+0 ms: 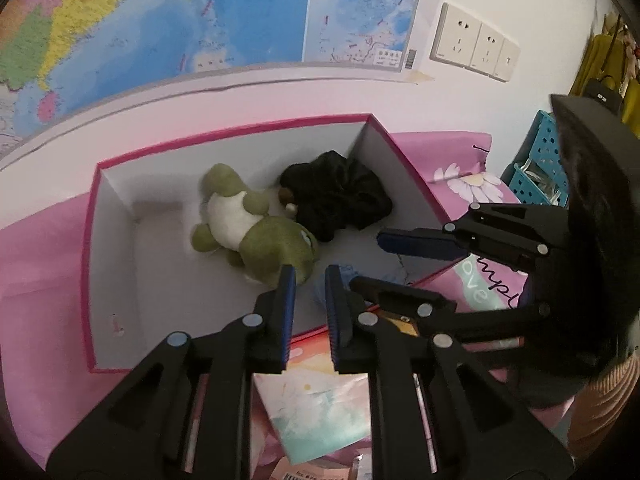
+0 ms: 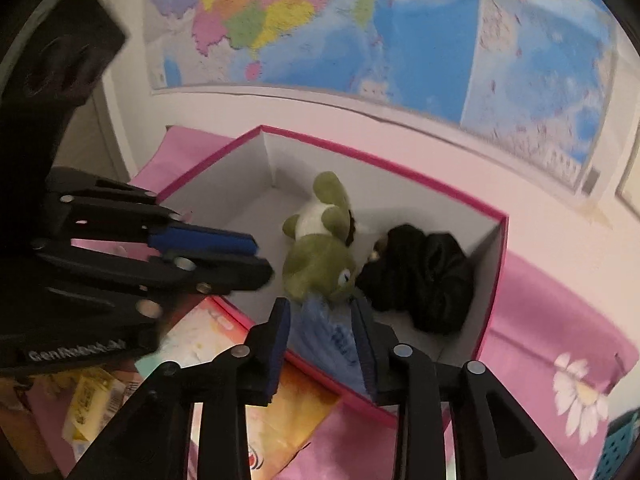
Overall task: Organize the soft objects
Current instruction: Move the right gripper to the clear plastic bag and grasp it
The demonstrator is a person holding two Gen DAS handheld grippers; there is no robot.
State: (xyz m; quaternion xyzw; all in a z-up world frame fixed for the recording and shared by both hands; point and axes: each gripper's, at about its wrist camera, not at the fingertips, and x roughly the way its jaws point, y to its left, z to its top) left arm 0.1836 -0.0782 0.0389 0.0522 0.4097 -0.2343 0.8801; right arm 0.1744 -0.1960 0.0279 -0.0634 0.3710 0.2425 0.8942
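Map-covered wall behind, pink floral bed below. Pink-edged box [image 2: 486, 248] on bed already holds green plush frog [image 2: 320, 258] mid-floor and black scrunchie [image 2: 424, 276] in far right corner. Blue knitted cloth [image 2: 324, 332] sits directly between right gripper [image 2: 324, 340] fingers, just inside box's near wall, touching frog's head; fingers parted around it, pads look slack, likely letting go. Left gripper [image 1: 310, 312] clenched, empty, over near box edge, left of cloth. Right hand nearer.

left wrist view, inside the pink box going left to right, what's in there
green plush toy → black fabric bundle → right gripper reaching in over the box's right wall
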